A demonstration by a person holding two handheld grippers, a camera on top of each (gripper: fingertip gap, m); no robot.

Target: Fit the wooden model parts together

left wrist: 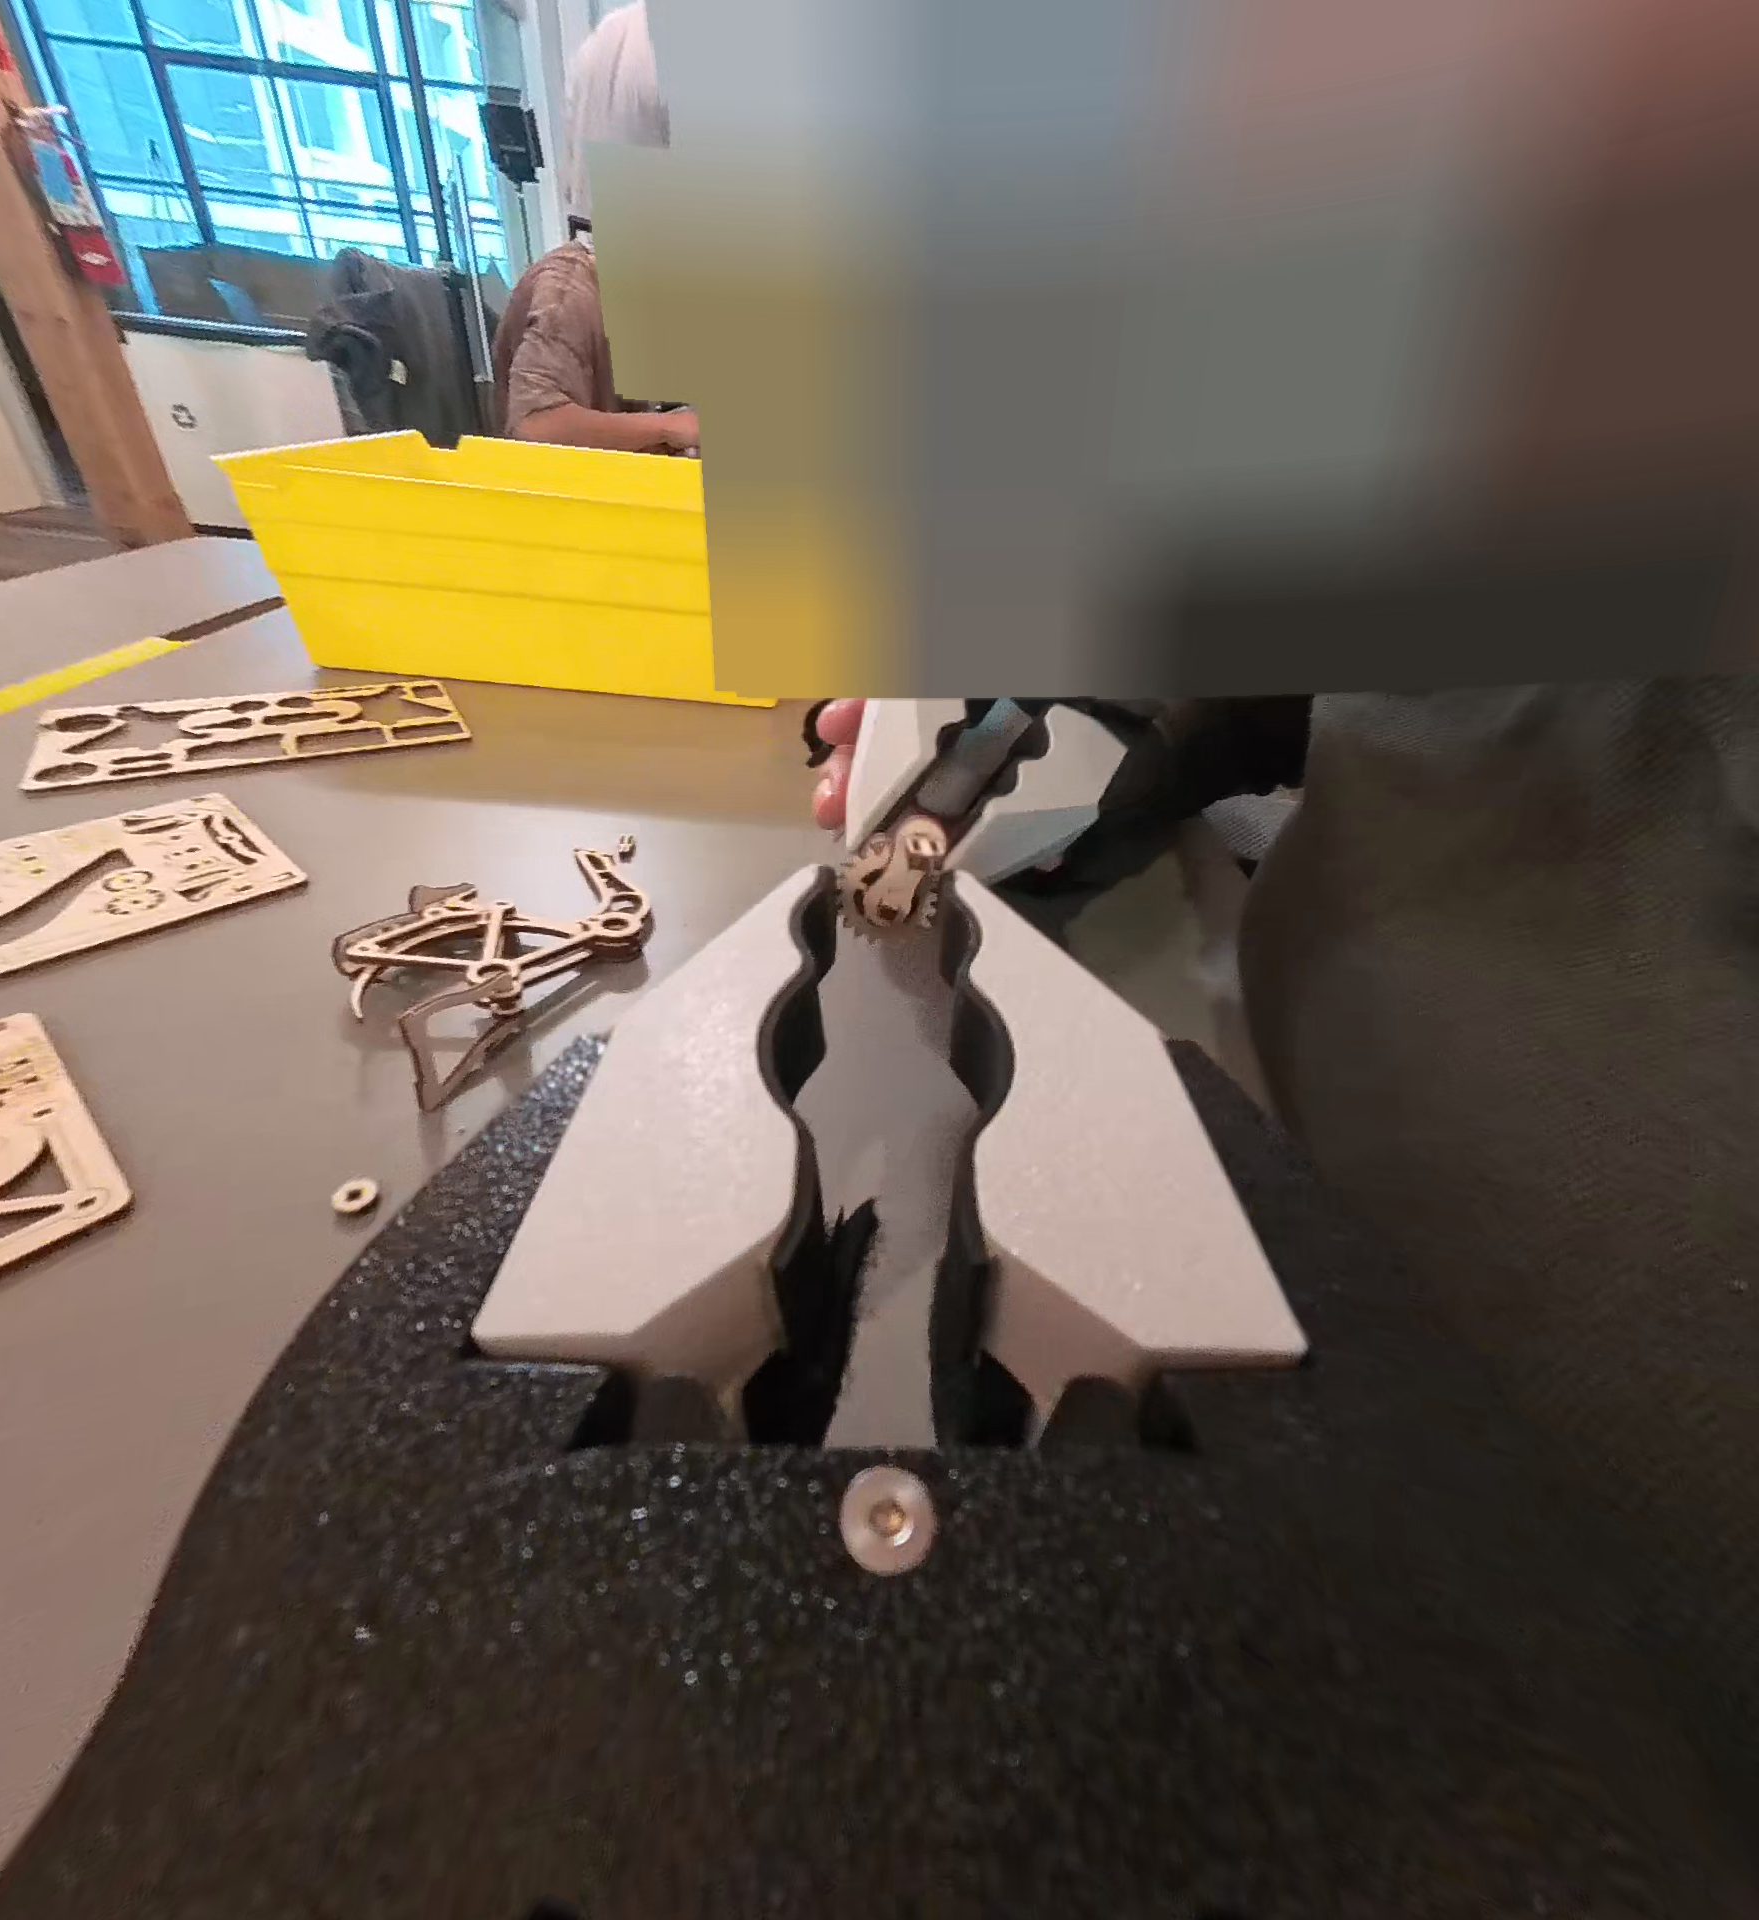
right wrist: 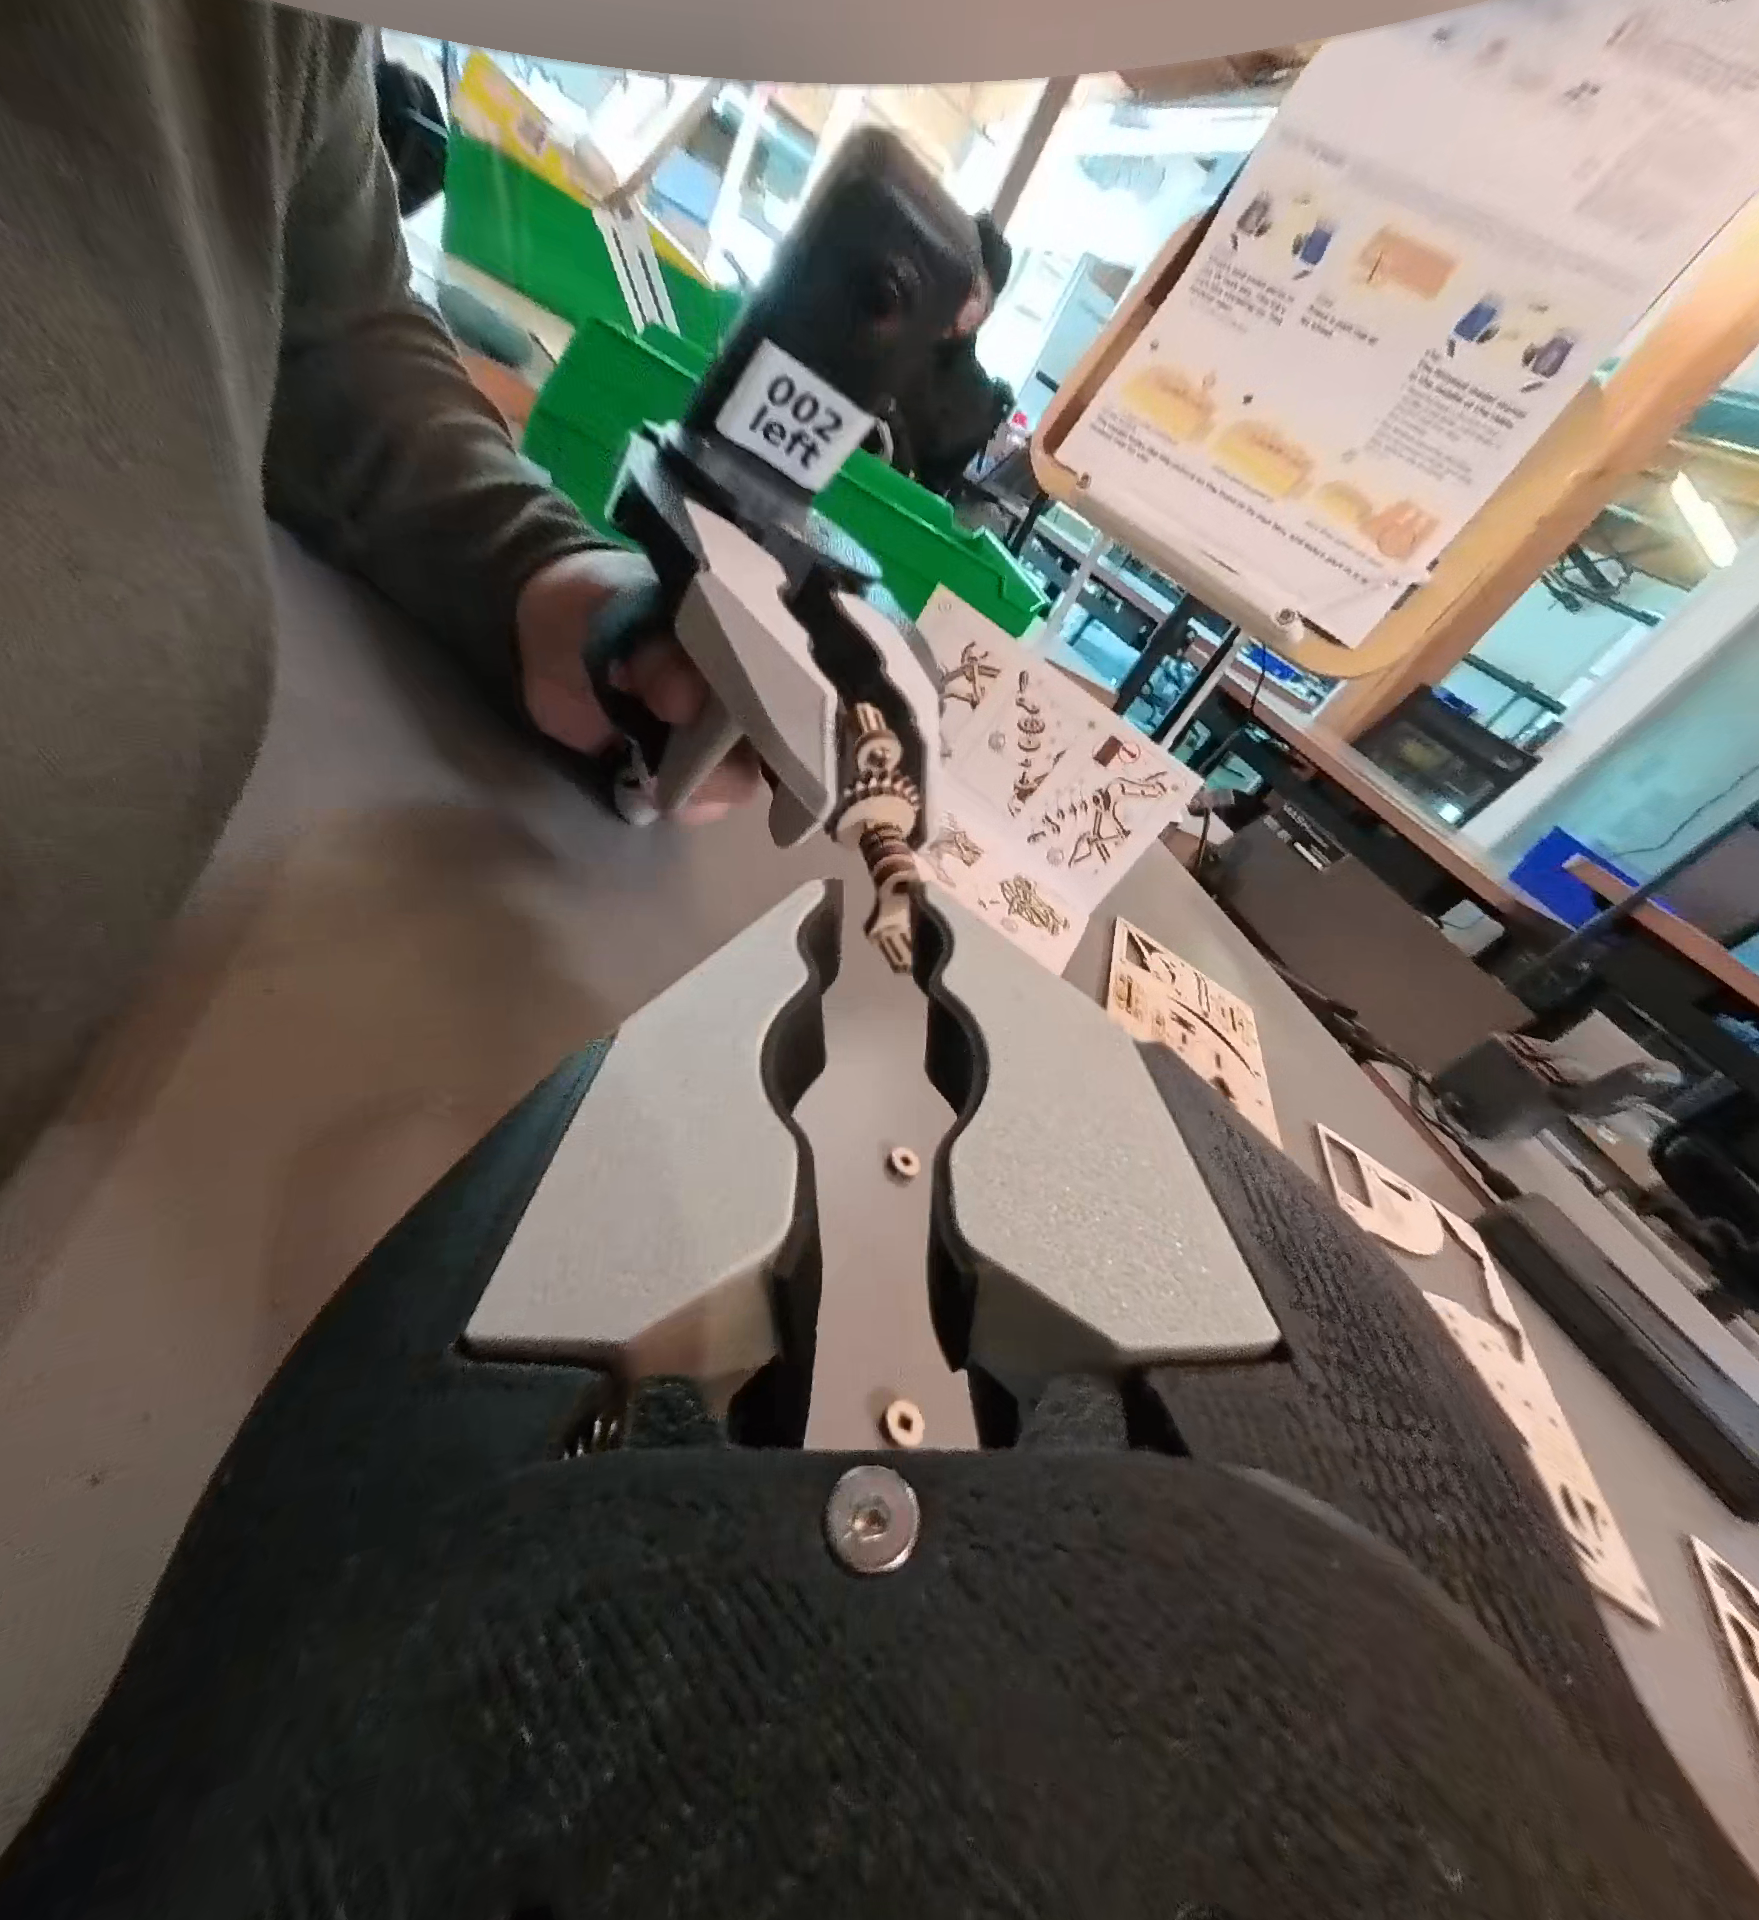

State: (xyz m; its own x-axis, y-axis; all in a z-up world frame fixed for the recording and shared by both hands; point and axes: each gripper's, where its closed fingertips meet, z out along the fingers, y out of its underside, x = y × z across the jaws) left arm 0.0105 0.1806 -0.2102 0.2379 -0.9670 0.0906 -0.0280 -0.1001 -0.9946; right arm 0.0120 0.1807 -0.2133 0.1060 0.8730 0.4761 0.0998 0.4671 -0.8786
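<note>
Right wrist view: the gear-and-axle assembly [right wrist: 880,800], a short stack of toothed wooden wheels on a thin shaft, hangs in the air just above centre frame. The left gripper [right wrist: 859,816] comes in from the upper left, and its jaws are clamped across the gear stack. The shaft's long axis runs almost straight down the frame, tilted a little to the right. Its free lower end sits between the tips of the right gripper [right wrist: 880,920], close against the right-hand finger. So the part points end-on into the right gripper's jaws, roughly in line with its fingers, and the right gripper is the nearer one for anything to be fitted on that end.

The right gripper's jaws stand a little apart. Whether they pinch the shaft end or only flank it I cannot tell. The shaft tip is small and soft-edged, and its fit cannot be made out. In the left wrist view the gears hide the shaft entirely, and a large blurred patch fills the upper right.

A hand [right wrist: 594,665] holds the left gripper's handle at mid left. On the table [left wrist: 646,790], left of centre in the left wrist view, lies a partly built wooden model [left wrist: 490,945]. A loose wooden washer [left wrist: 355,1195] lies below it, punched wooden sheets [left wrist: 106,873] lie along the left edge, and a yellow bin [left wrist: 480,561] stands behind. An illustrated instruction sheet [right wrist: 1051,790] lies just right of the assembly in the right wrist view.
</note>
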